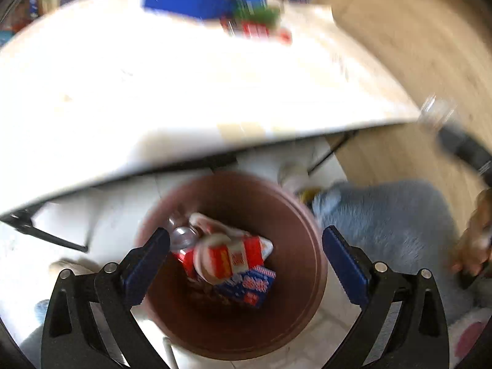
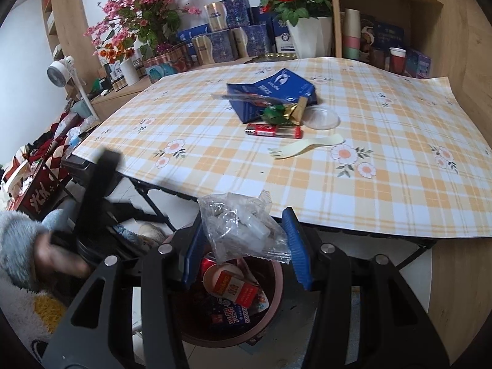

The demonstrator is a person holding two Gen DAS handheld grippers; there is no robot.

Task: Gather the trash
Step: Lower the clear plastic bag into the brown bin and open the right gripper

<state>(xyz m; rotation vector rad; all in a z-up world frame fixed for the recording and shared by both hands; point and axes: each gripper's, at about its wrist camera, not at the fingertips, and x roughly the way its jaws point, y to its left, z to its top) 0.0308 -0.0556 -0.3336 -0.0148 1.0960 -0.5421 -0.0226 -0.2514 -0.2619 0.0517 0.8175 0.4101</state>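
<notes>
The trash: a crumpled clear plastic wrapper [image 2: 243, 227] with a serrated edge, held over the brown bin [image 2: 278, 279], which stands on the floor below the bench [image 2: 384, 184] edge. The bin holds a red-and-white carton [image 1: 227, 255], a blue box [image 1: 249, 286] and a can [image 1: 181, 236]. More litter lies on the bench: blue bag [image 2: 273, 92], red wrapper [image 2: 273, 130], pale spork [image 2: 304, 147]. Right tool [image 2: 243, 246] is half closed, gripping the wrapper. Left tool [image 1: 246, 261] stands wide open, empty, above the bin.

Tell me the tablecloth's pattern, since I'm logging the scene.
Orange, white and pale blue plaid with daisy-like flowers on the tablecloth; the right wrist view shows it best.
</notes>
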